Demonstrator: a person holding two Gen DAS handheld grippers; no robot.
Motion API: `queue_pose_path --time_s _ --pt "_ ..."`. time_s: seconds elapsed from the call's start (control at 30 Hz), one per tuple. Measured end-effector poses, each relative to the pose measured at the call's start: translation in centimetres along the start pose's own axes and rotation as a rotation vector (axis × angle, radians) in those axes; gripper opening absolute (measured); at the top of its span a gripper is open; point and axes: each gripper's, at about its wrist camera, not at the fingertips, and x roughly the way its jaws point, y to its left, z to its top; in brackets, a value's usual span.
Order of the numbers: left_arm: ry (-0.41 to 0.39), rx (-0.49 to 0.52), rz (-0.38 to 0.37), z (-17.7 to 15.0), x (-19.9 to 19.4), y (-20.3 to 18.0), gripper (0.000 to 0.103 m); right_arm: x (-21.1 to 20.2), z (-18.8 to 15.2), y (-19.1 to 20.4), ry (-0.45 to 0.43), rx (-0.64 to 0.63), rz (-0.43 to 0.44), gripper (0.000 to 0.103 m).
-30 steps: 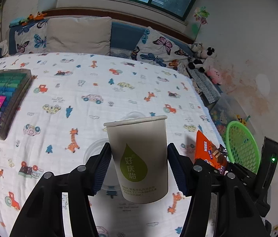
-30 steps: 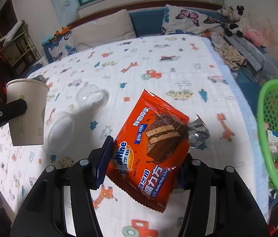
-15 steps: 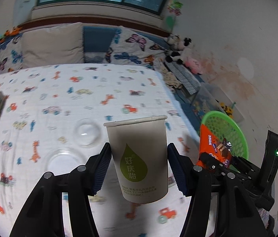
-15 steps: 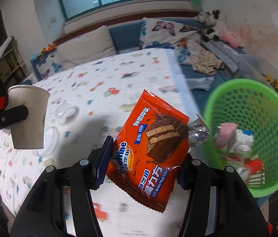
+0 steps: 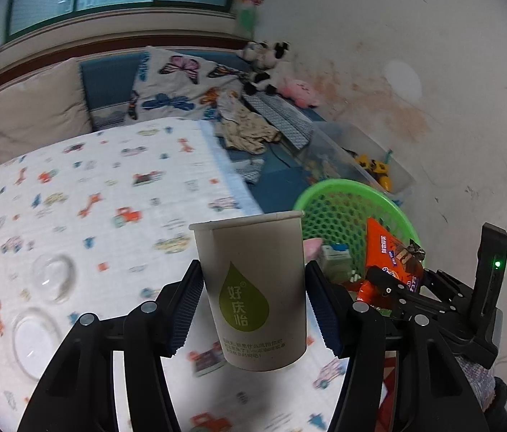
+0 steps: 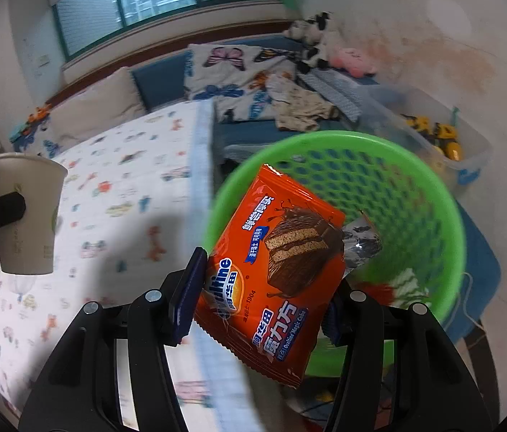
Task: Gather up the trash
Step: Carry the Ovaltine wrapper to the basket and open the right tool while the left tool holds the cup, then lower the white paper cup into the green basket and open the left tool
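Both grippers are swinging away from the patterned bedspread [image 5: 84,194] toward the green basket [image 6: 429,194], which was at the frame edge a second ago and is now filling the right wrist view. Clamped as before, the left gripper [image 5: 253,306] is holding the upright paper cup [image 5: 253,288] over the bed's edge. Likewise unchanged, the right gripper [image 6: 264,295] is grasping the orange snack wrapper [image 6: 271,270], now hanging over the basket's near rim.

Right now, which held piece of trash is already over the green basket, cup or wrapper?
The orange wrapper in the right gripper: it hangs over the green basket. The paper cup is above the bed.
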Motion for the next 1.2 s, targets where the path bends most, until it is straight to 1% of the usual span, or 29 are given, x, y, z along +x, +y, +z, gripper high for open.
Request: queue_pose_path --time_s 0.27,0.37,0.47,0.87,1.2 --pt "0.019 0.082 -0.023 1.7 3.0 -4.7 0.056 1.5 -0.5 -4.6 0.026 0.049 -0.059 0.057" --pt "0.025 0.101 -0.036 2.1 3.9 -5.9 0.056 1.9 -0.7 -5.7 0.03 0.068 -0.073 0.061" --pt "0.038 0.114 -0.056 2.3 5.0 -6.8 0.056 2.0 -0.7 -6.6 0.026 0.087 -0.078 0.069" --pt "0.113 0.175 -0.101 2.5 10.5 -9.9 0.057 0.6 -0.9 -7.9 0.0 0.112 -0.079 0.073" --pt "0.164 0.201 -0.094 1.9 14.2 -10.8 0.057 0.1 -1.4 -8.5 -0.001 0.132 -0.078 0.073"
